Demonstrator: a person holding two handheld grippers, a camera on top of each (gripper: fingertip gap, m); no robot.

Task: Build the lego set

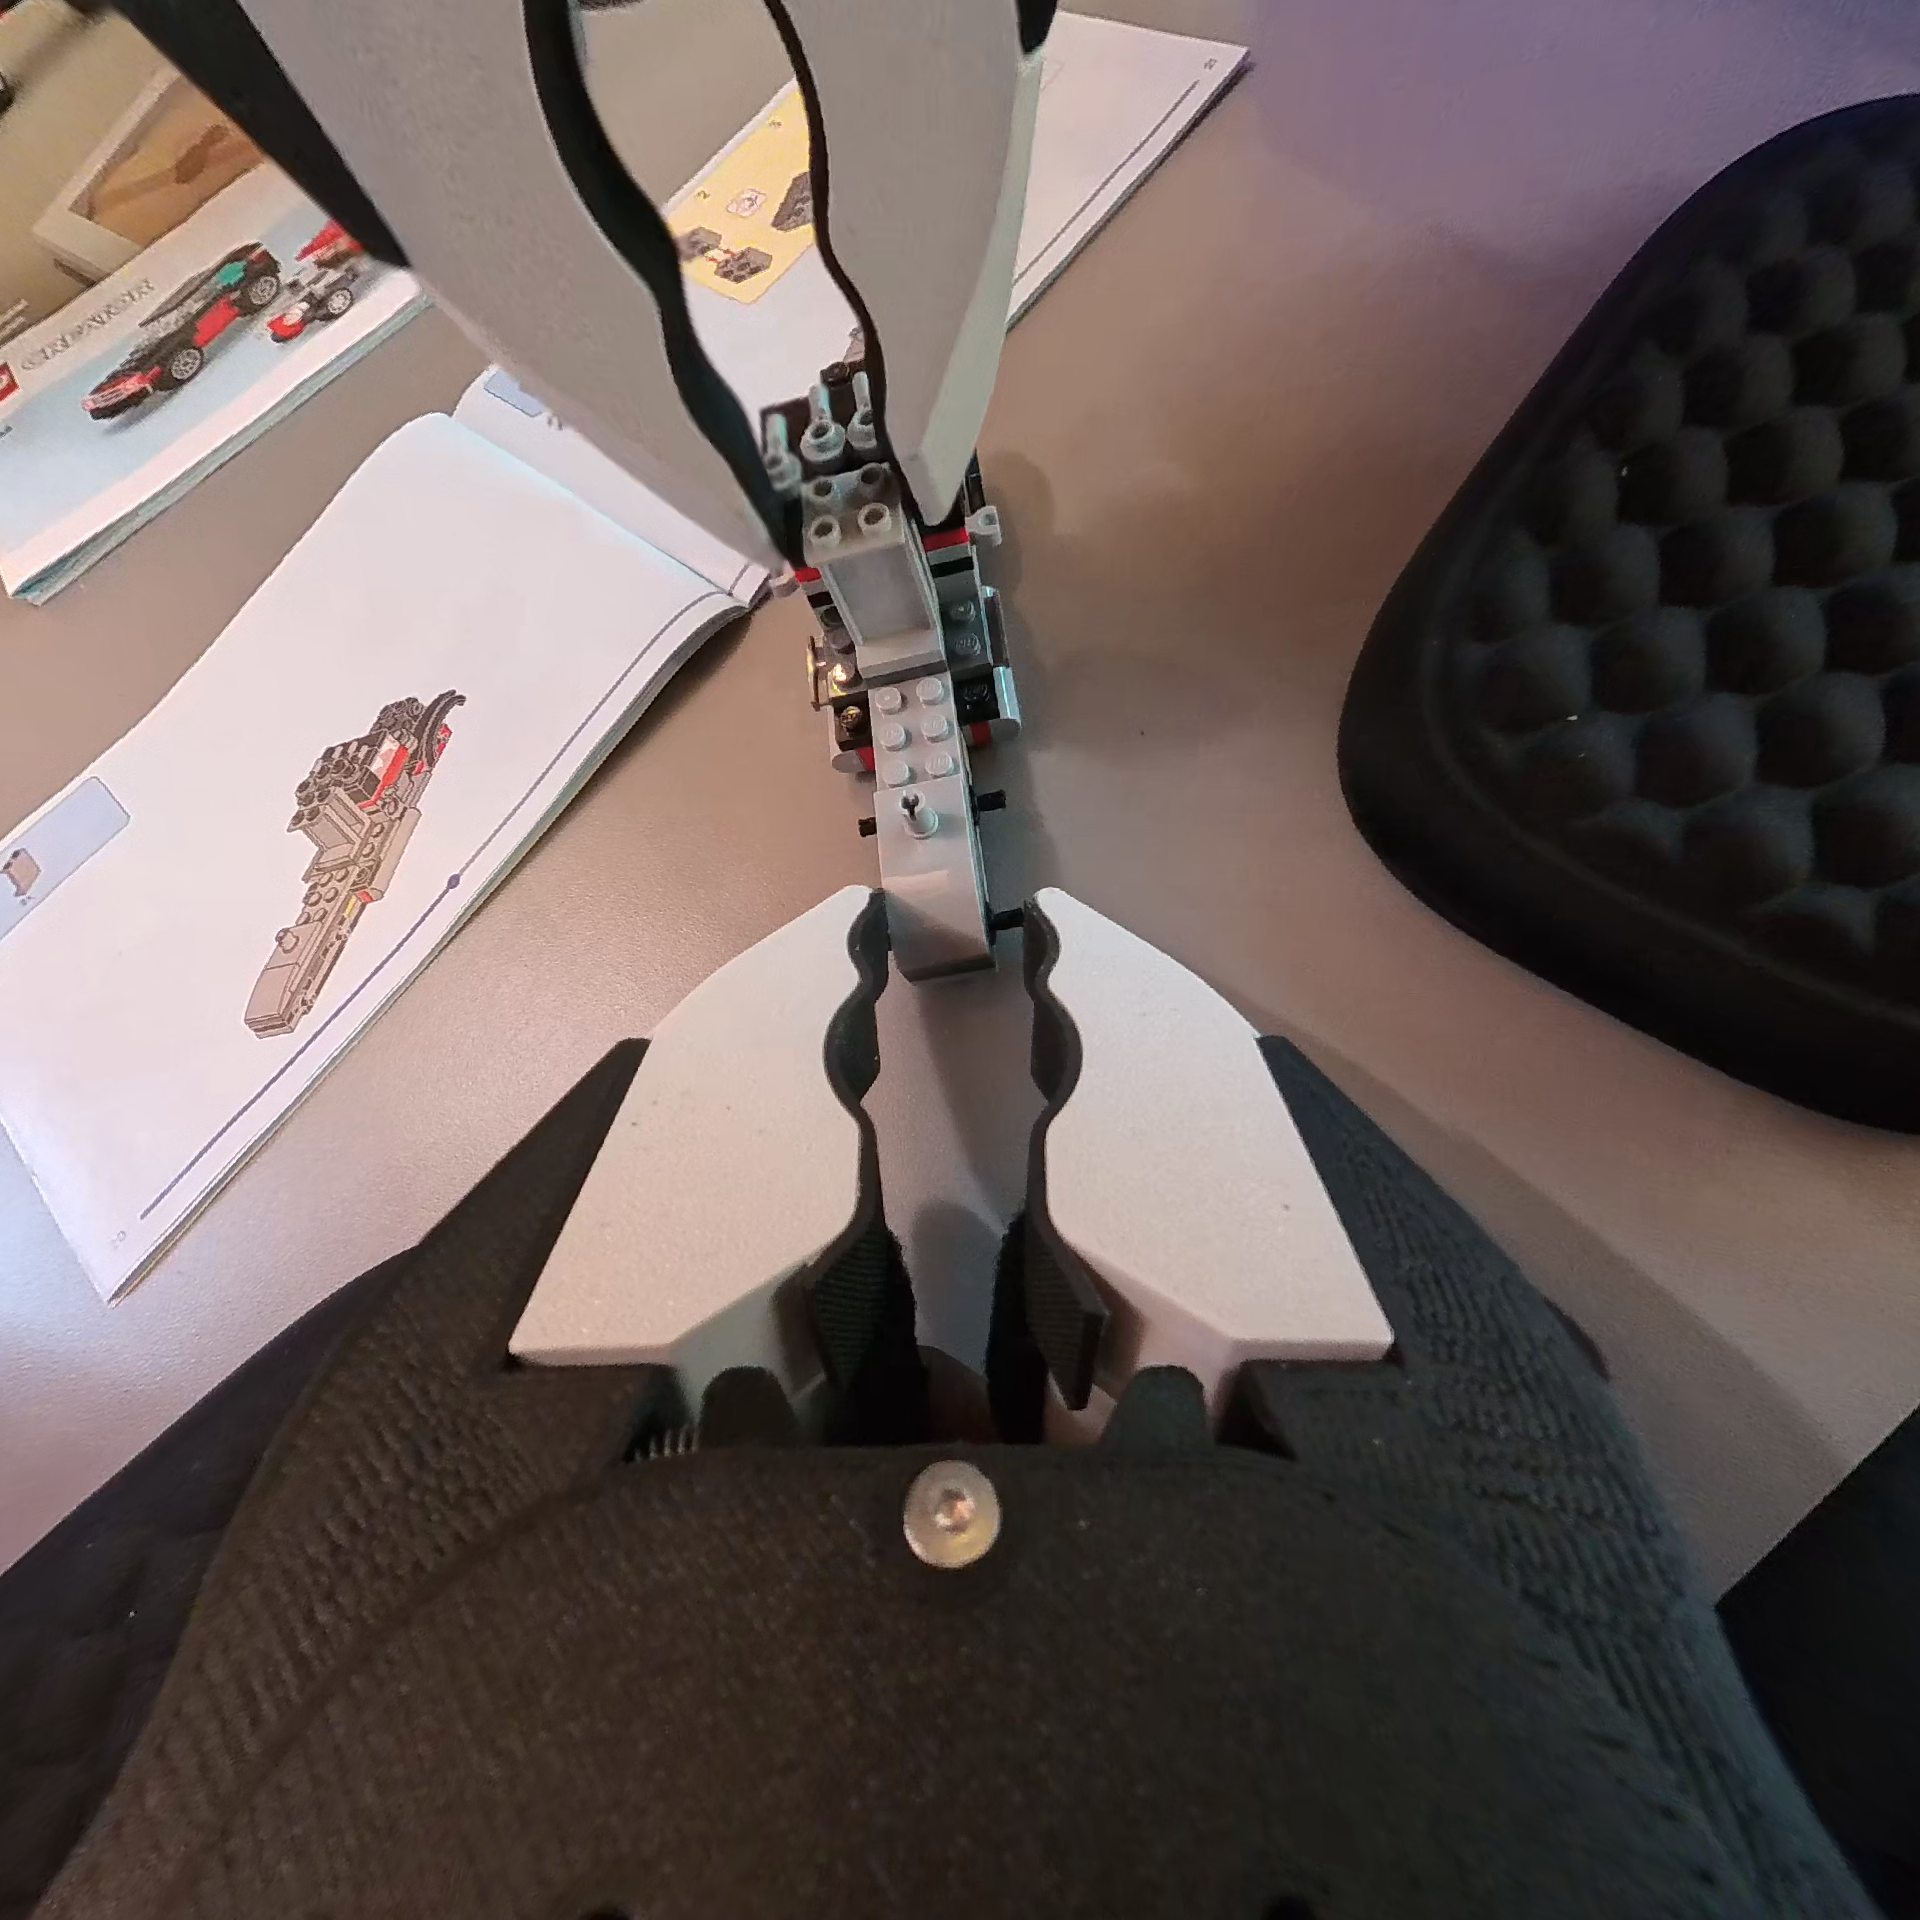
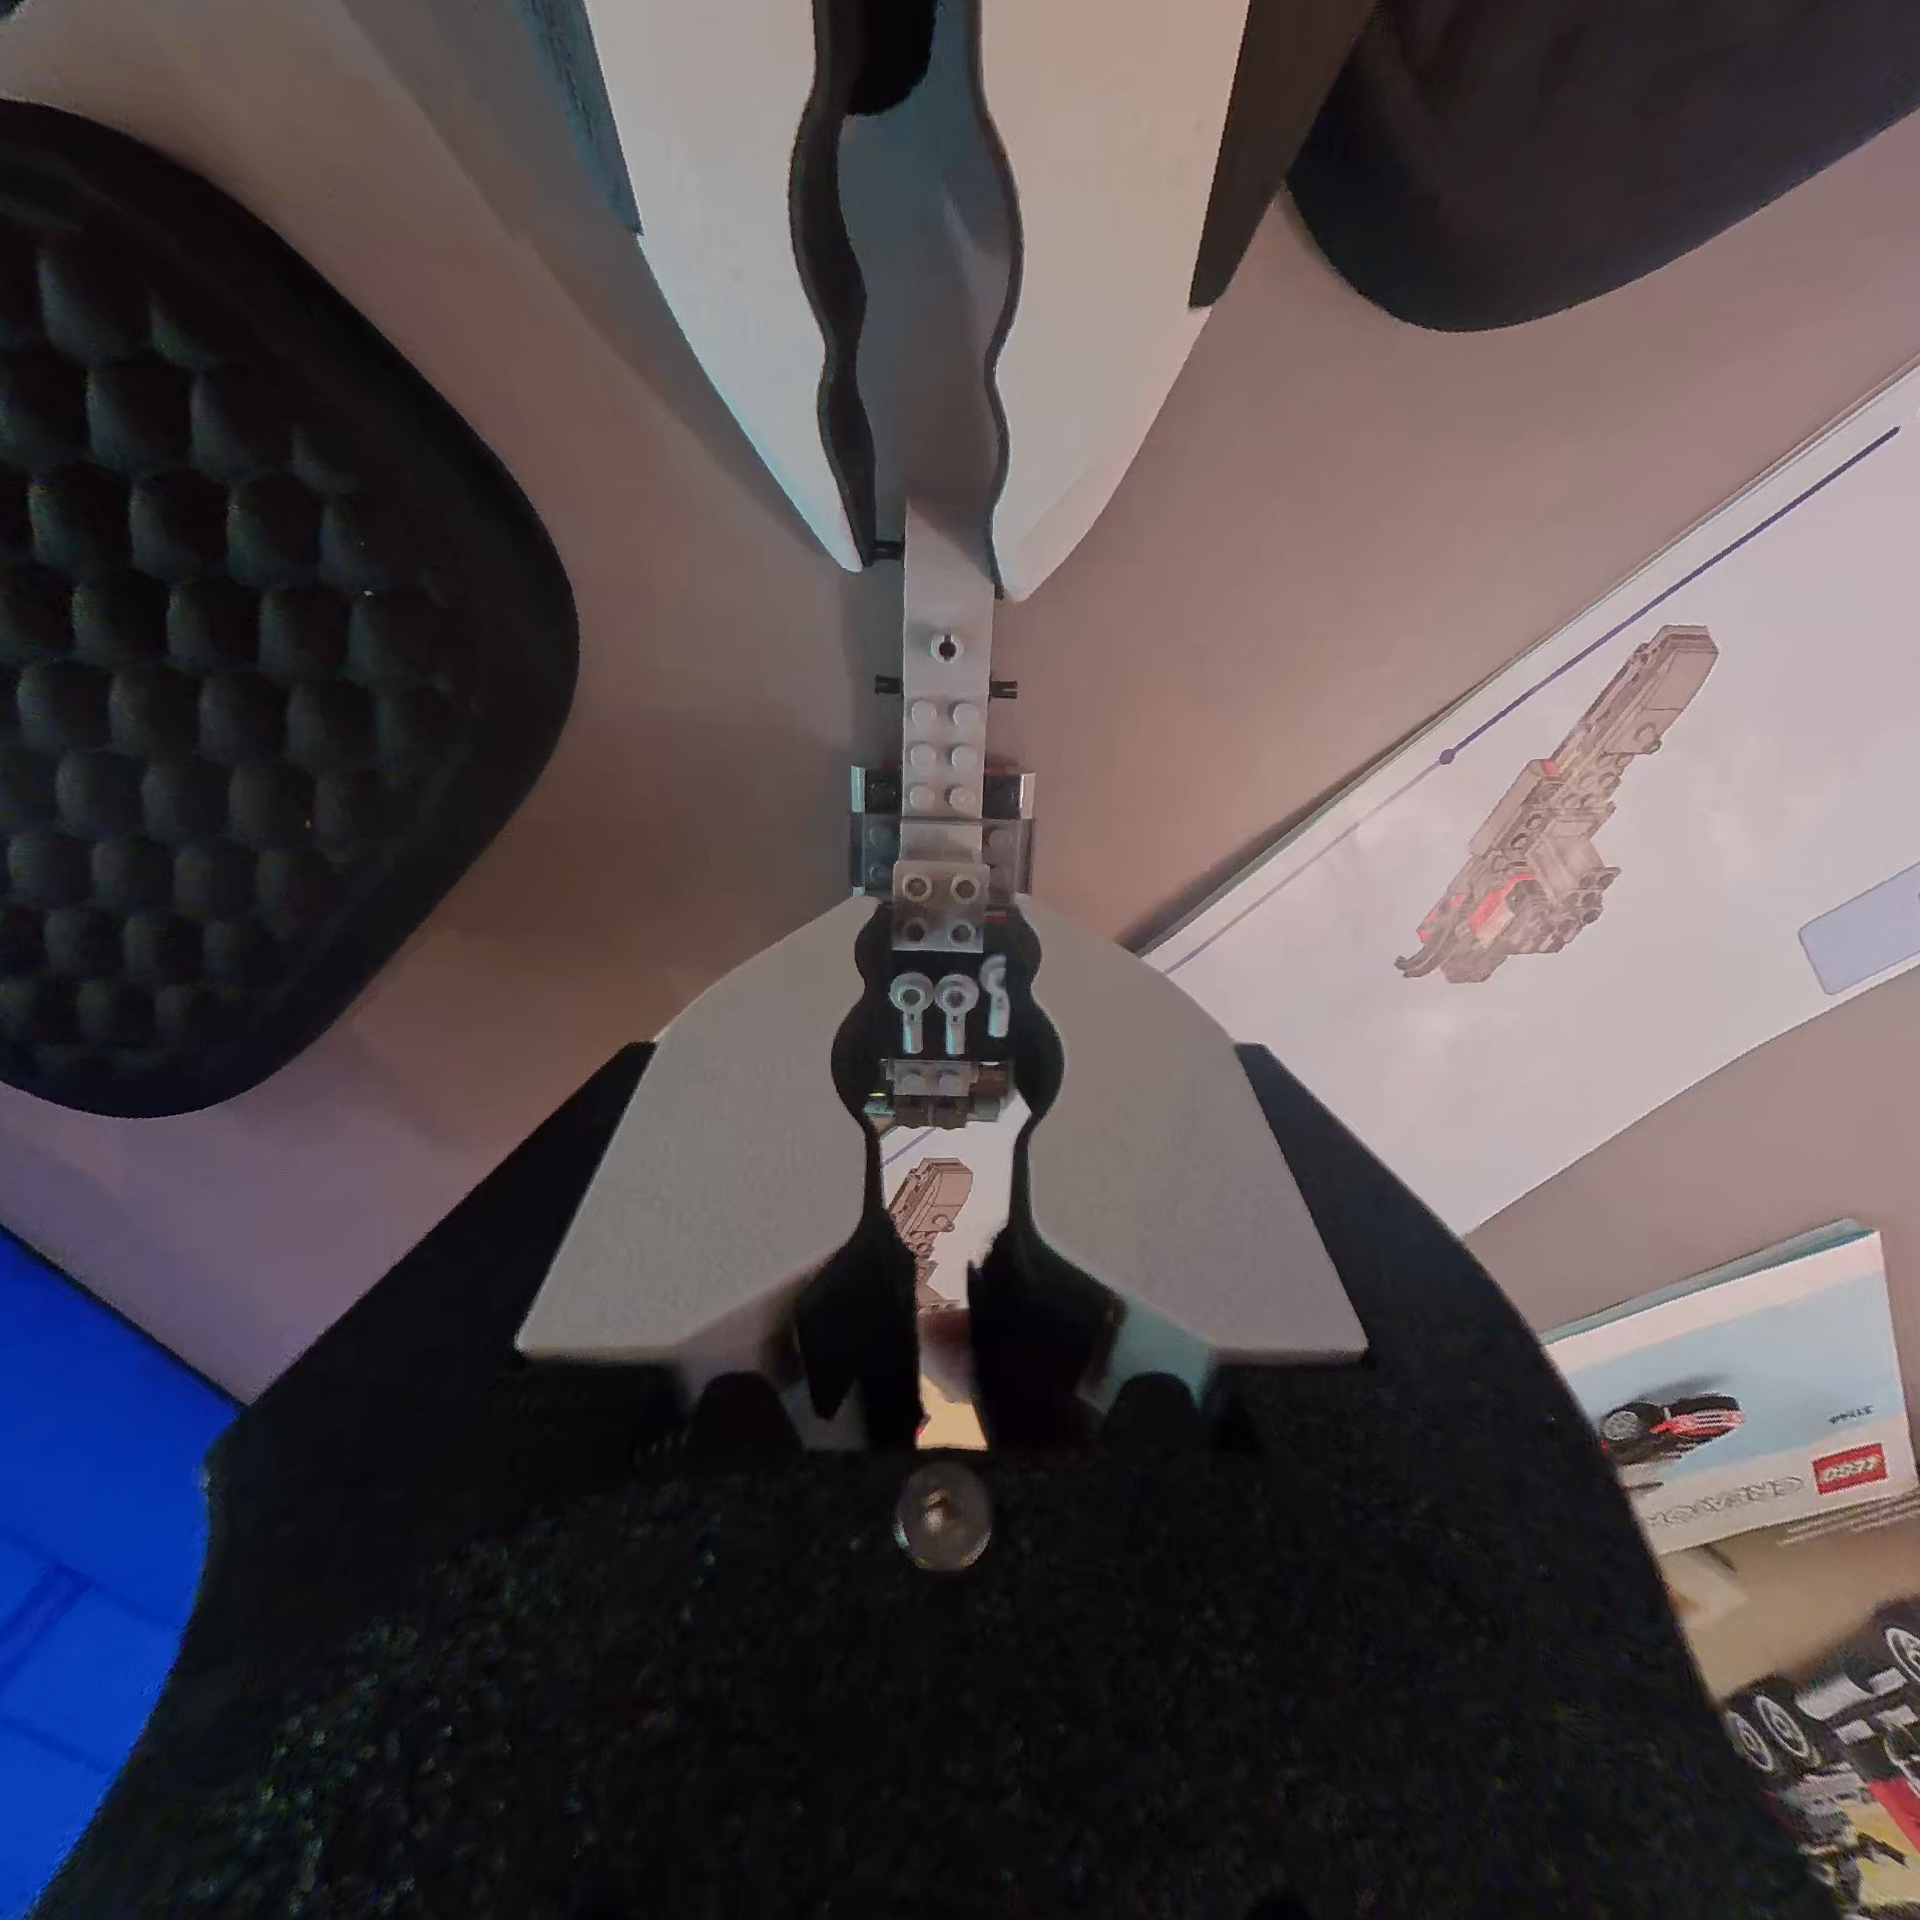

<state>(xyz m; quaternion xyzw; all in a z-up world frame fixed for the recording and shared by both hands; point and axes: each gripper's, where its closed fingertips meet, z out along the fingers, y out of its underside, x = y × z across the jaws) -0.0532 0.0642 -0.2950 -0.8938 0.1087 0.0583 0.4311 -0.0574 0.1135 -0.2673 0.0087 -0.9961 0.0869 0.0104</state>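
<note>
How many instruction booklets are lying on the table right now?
2. An open booklet lies left of the lego model; a closed booklet with cars on its cover lies beyond it. Others may be hidden behind the grippers.

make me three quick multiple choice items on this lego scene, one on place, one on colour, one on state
1. Where is the open booklet in the left wrist view?
A. left of the model
B. under the foam pad
C. right of the model

2. What colour is the model's long top strip?
A. yellow
B. grey
C. green

3. How is the model held?
A. lying untouched
B. by one hand-held gripper
C. by both, one at each end

Key: 1 A, pages lie left of it. 2 B, the studded strip is grey. 3 C, the left hand-held gripper and right hand-held gripper flank opposite ends.
</note>
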